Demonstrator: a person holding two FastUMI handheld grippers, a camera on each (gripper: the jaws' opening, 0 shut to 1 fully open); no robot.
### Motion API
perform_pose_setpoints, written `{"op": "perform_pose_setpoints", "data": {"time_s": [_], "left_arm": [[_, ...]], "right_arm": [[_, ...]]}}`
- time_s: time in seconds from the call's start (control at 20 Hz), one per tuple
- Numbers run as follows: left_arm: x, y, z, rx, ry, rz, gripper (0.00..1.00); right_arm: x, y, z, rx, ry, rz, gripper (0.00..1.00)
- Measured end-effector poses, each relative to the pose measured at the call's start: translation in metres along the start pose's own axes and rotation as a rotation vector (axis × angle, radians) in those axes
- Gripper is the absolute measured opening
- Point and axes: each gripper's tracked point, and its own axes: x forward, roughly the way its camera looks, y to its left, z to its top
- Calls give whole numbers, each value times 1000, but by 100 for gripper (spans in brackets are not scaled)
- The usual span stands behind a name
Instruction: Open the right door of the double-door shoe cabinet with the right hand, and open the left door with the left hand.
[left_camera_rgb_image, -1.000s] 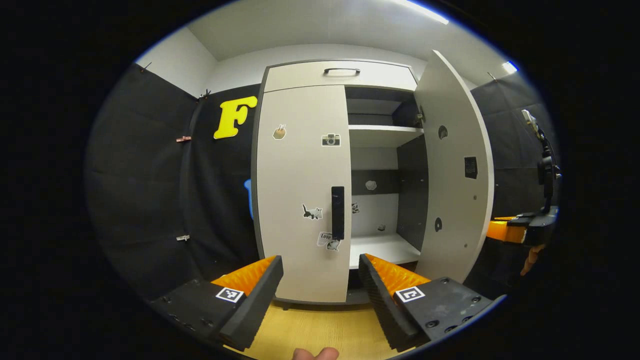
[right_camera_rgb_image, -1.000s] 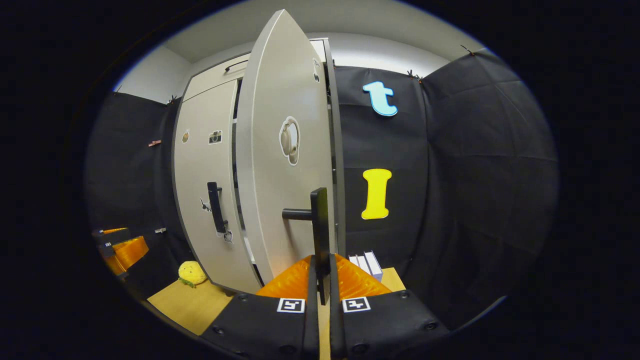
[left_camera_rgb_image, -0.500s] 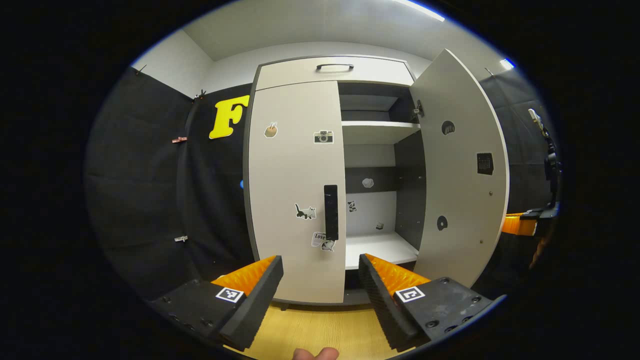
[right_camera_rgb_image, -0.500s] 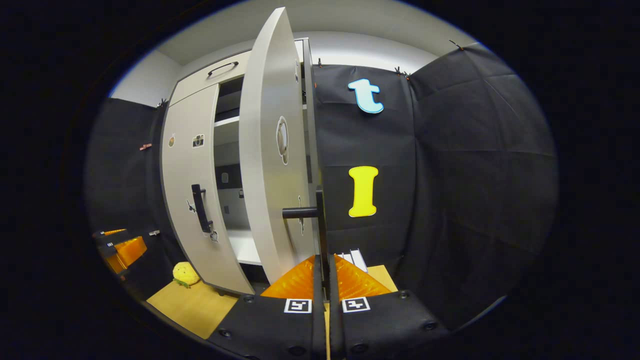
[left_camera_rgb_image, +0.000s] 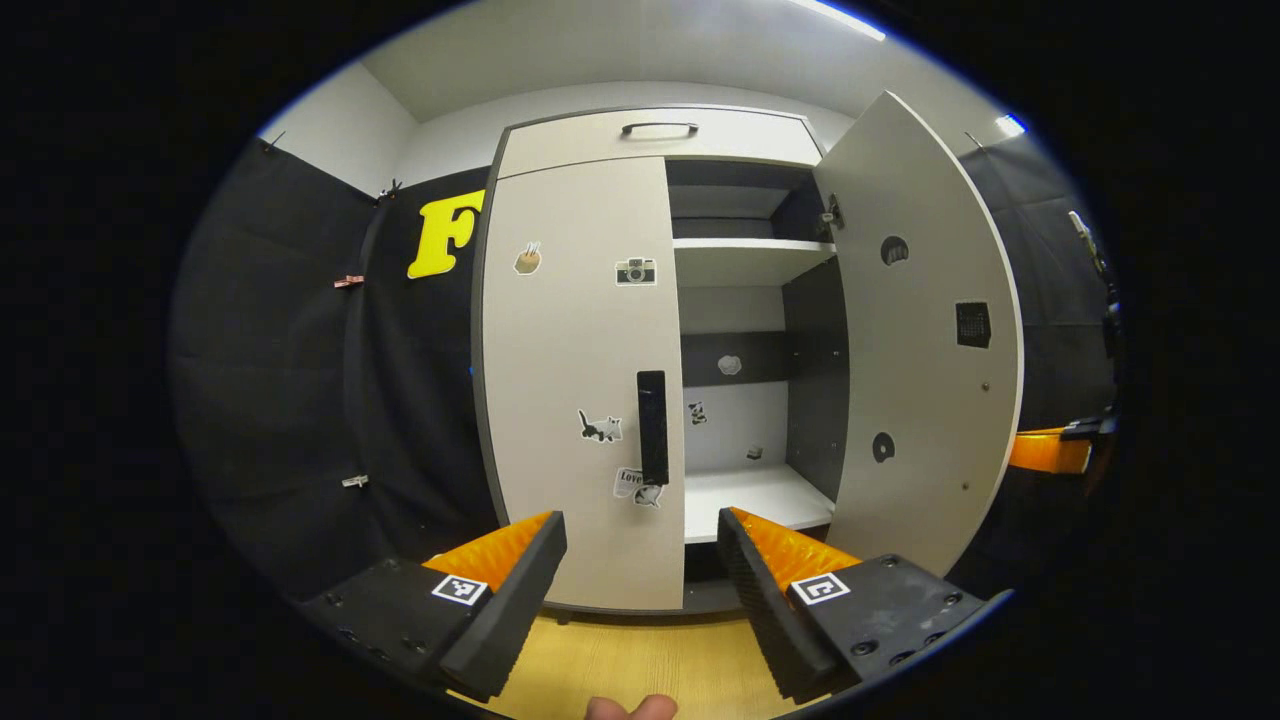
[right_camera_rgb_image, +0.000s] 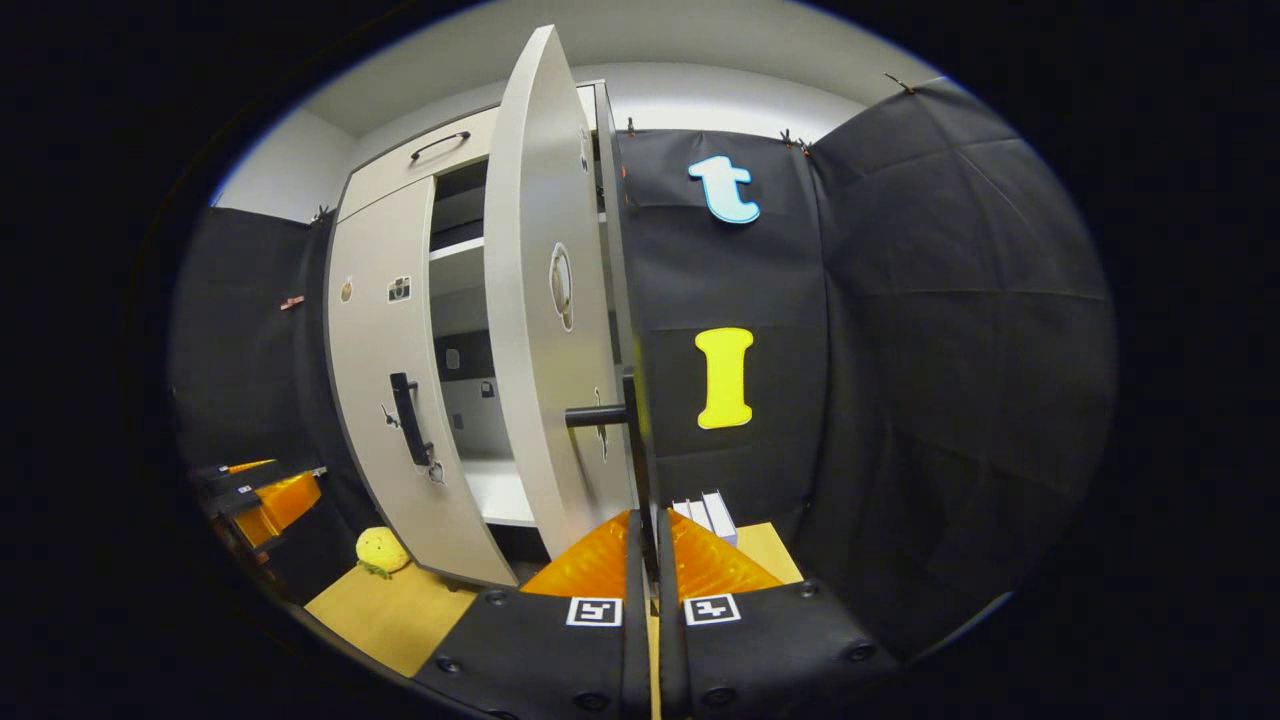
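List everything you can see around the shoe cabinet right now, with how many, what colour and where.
Shoe cabinet: one, pale grey, against the booth's back wall.
Right door: one, pale grey, swung wide open.
Right door handle: one, black, between the right gripper's fingers.
Left door: one, pale grey with stickers, closed.
Left door handle: one, black, at that door's inner edge.
Shelves: two, white, inside the open right half.
Plush toy: one, yellow, on the wooden floor by the cabinet.
Books: a few, white, right of the cabinet.
Left gripper: orange and black, open, short of the left door.
Right gripper: orange and black, shut on the handle.
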Motion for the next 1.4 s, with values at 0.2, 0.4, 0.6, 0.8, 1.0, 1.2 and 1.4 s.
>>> {"op": "perform_pose_setpoints", "data": {"time_s": [0.2,0.4,0.6,0.8,1.0,1.2,1.4], "left_arm": [[27,-3,4,-9,-2,-9,94],[59,-5,10,-10,-9,-12,94],[91,-3,15,26,-34,4,94],[129,-2,17,13,-19,1,94],[167,0,22,12,-25,6,94],[193,-9,21,15,-35,-39,87],[208,-5,16,19,-23,-26,63]], "right_arm": [[-11,2,4,12,-23,23,28],[-21,-8,2,-19,-26,-6,85],[-32,-21,3,-13,-38,-42,98],[-41,-35,2,-40,-39,-75,98],[-45,-46,4,-41,-41,-90,98],[-43,-56,3,-36,-35,-102,98],[-41,-65,0,-28,-19,-115,98]]}}
